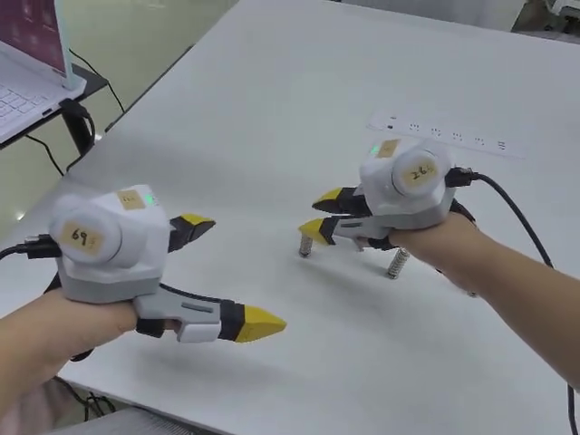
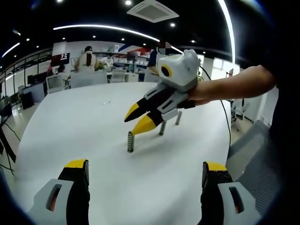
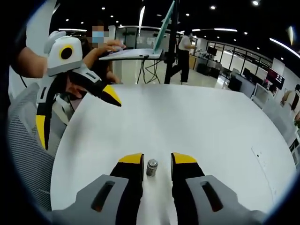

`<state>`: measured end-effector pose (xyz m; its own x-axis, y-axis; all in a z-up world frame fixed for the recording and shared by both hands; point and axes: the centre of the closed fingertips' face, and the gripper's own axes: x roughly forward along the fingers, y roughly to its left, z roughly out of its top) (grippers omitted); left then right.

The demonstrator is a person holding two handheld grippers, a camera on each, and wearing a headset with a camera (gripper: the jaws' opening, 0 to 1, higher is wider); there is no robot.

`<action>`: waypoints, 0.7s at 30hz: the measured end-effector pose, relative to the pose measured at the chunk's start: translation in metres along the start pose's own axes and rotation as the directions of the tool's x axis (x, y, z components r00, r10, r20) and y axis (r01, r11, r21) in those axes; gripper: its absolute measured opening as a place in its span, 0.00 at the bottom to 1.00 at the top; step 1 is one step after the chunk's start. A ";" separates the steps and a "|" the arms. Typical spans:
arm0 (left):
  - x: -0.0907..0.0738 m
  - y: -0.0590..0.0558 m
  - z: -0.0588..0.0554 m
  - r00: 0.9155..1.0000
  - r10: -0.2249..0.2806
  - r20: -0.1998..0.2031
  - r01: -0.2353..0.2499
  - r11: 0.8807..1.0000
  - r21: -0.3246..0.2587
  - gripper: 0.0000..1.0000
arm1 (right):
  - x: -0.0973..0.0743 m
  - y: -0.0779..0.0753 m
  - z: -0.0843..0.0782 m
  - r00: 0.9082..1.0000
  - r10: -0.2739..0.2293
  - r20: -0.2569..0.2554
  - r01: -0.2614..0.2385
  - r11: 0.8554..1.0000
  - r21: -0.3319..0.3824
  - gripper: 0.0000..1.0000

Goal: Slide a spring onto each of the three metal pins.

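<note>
Standing upright, three grey coiled springs (image 2: pixel 130 141), white table (image 2: pixel 70 122)

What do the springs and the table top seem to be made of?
The springs look like bare steel wire: they are grey coils with a dull metallic shine. The table top looks like white laminate or a painted board. It is smooth and matt, with only soft reflections, and the pictures do not show which of the two it is.
</note>
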<state>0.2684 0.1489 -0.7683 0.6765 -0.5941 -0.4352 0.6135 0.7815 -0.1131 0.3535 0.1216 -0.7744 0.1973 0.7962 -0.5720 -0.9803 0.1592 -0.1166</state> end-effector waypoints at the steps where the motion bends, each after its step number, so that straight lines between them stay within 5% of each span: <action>1: 0.001 0.000 0.001 1.000 -0.001 0.001 0.001 1.000 0.001 0.98 | -0.003 0.000 0.001 1.000 -0.003 0.008 0.003 1.000 0.010 0.23; 21: 0.021 -0.014 0.023 0.999 -0.036 0.021 0.036 0.999 0.035 0.98 | -0.072 0.001 -0.010 0.991 -0.094 0.098 0.085 0.991 0.099 0.39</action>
<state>0.2835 0.1205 -0.7551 0.6623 -0.6261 -0.4115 0.6510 0.7528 -0.0975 0.3386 0.0587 -0.7414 0.2878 0.8308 -0.4765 -0.9554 0.2832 -0.0833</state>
